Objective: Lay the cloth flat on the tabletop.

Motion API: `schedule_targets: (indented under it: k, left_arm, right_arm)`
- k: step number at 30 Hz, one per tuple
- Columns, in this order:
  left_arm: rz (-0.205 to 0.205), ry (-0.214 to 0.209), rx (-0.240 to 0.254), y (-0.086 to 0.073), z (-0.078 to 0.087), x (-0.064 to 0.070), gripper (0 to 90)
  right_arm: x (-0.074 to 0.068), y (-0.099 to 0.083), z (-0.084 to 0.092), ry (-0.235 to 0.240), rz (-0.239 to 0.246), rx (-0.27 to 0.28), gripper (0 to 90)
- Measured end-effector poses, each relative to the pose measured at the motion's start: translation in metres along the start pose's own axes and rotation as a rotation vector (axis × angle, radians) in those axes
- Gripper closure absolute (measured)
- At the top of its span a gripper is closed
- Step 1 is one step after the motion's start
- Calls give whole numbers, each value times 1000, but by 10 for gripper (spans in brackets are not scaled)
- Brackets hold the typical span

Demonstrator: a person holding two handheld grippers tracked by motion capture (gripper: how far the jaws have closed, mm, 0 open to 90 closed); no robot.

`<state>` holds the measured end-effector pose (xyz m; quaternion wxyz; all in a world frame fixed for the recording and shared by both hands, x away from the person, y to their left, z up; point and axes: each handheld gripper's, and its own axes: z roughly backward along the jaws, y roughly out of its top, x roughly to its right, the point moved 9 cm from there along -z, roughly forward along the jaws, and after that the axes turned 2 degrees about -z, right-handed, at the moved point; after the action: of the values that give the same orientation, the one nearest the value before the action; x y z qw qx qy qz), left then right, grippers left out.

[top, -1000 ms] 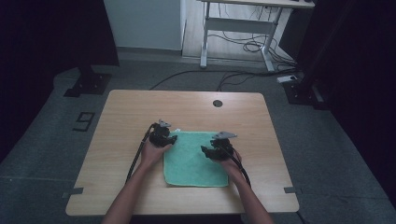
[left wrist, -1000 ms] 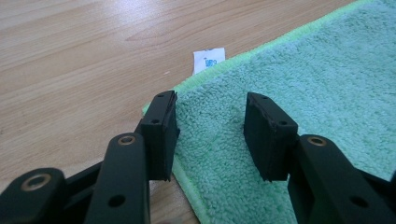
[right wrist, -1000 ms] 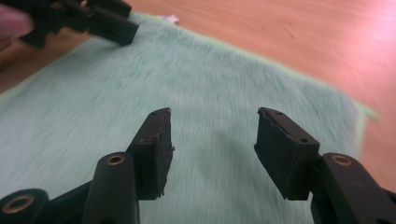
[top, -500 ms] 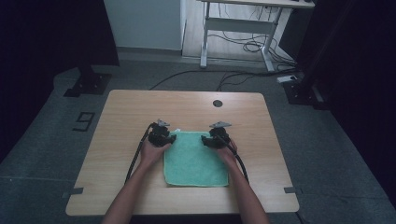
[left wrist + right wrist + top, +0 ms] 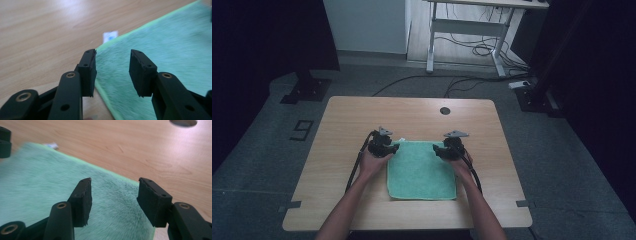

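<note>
Jaws of both the left gripper point(image 5: 112, 72) and right gripper point(image 5: 113, 201) stand apart above a square, fluffy green cloth point(image 5: 419, 170).

My fixed camera sits high above the near edge, looking forward and down across the whole tabletop point(image 5: 362, 112) to the floor behind it. My left tool point(image 5: 382, 146) camera rides low, close over the green cloth point(image 5: 422, 172), facing along its jaws at the cloth's left edge. My right tool point(image 5: 451, 148) camera is as close, facing the far edge. All three share the cloth and its white tag point(image 5: 110, 37).
</note>
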<state>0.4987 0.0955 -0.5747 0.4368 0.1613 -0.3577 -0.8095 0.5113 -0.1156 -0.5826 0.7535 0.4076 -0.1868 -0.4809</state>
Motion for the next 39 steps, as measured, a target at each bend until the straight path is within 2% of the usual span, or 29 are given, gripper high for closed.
schedule_targets:
  k: [4,7,12,16,19,21,28,31,34,36,39]
  left_arm:
    - [-20,-33,-5,-3,8,17,565]
    - [-40,-42,-39,-14,2,27,553]
    - [-28,-39,-78,-30,-12,25,546]
    - [-10,-51,-54,-31,-12,23,556]
    - [-21,-45,-55,-31,-13,23,556]
    - [-27,-41,-57,-31,-12,23,548]
    - [-5,-53,-50,-31,-12,23,545]
    - [4,-58,-46,-31,-12,23,542]
    - [3,-55,-50,-31,-12,23,540]
    - [4,-52,-50,-31,-13,23,538]
    - [3,-51,-50,-31,-13,23,537]
  right_arm:
    - [-19,-2,20,28,29,15,452]
    - [-36,-12,29,56,33,1,450]
    - [-59,-38,39,89,69,-39,440]
    - [-72,-63,54,129,95,-48,436]
    - [-70,-83,61,122,98,-77,431]
    - [-66,-94,69,111,107,-61,435]
    - [-51,-108,87,60,129,-51,440]
    - [-53,-106,90,54,134,-49,435]
    - [-70,-93,92,82,153,-17,434]
    - [-93,-81,89,126,176,-3,431]
    - [-126,-69,74,180,200,-12,425]
